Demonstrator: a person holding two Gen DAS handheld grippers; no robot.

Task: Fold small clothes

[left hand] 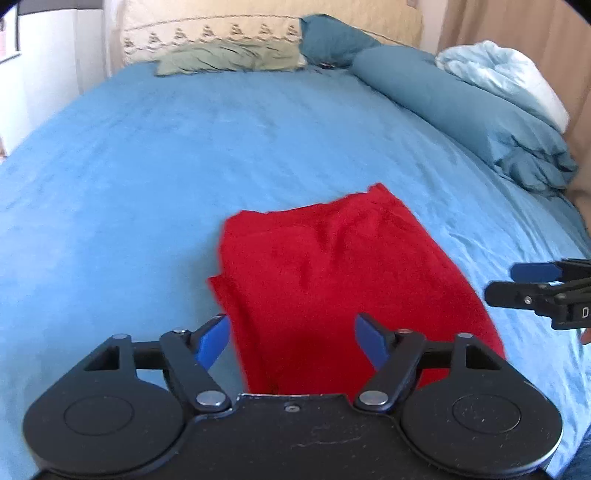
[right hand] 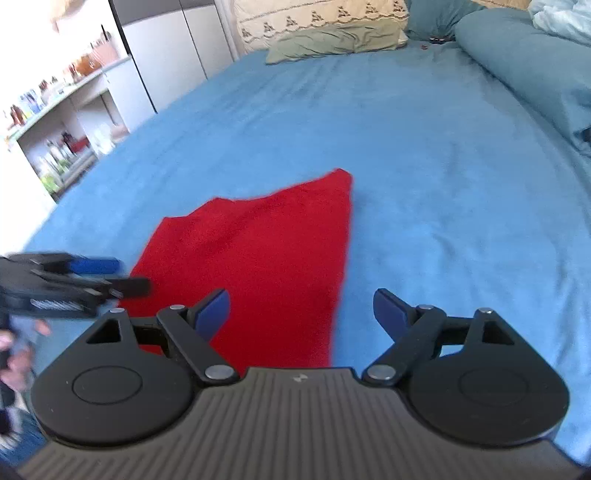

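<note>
One bed fills both views, its blue sheet bare but for one red cloth lying flat near me, folded into a rough oblong with an uneven far edge. Its near end is hidden under my left tongs in the left view, and under the body of my right tongs in the right view.

Along the right side of the bed lies one long teal duvet roll, with one pale blue bundle beyond it, cut off at the frame. At the far end I count three pillows: one cream, one sage green, one teal. A small dark item beside the teal one is too blurred to name.

Far left, one shelf unit holds many bottles, too small to count. One grey wardrobe stands behind it.

Both my tongs stand wide open, gripping nothing, above the cloth's near end. My left hand is blurred at the frame edge.
</note>
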